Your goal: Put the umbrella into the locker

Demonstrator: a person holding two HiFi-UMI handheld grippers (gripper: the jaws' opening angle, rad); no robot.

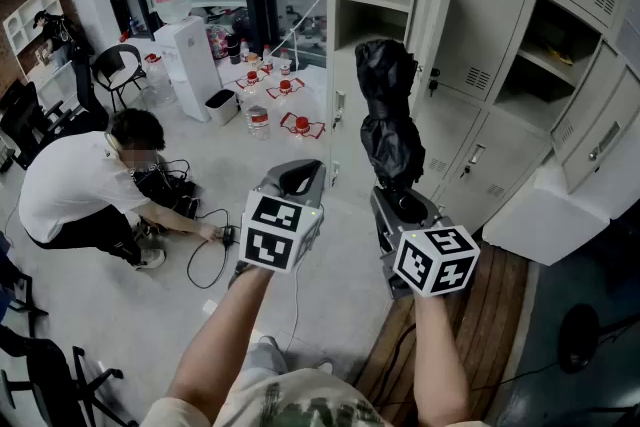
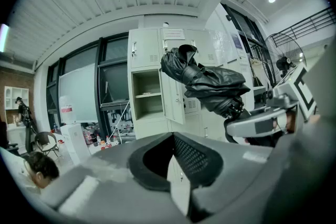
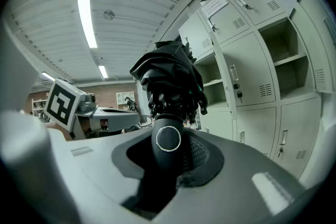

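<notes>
A folded black umbrella stands nearly upright, its handle clamped in my right gripper, which is shut on it. In the right gripper view the round handle end sits between the jaws, with the bunched canopy above. My left gripper is beside it on the left, jaws slightly apart with nothing between them. From the left gripper view the umbrella is up on the right. Ahead is a bank of grey lockers; one compartment stands open with its door swung out, just behind the umbrella top.
A person crouches on the floor at left beside cables. A water dispenser, several bottles and chairs stand farther back. More open compartments are on the right, and a white box sits low right.
</notes>
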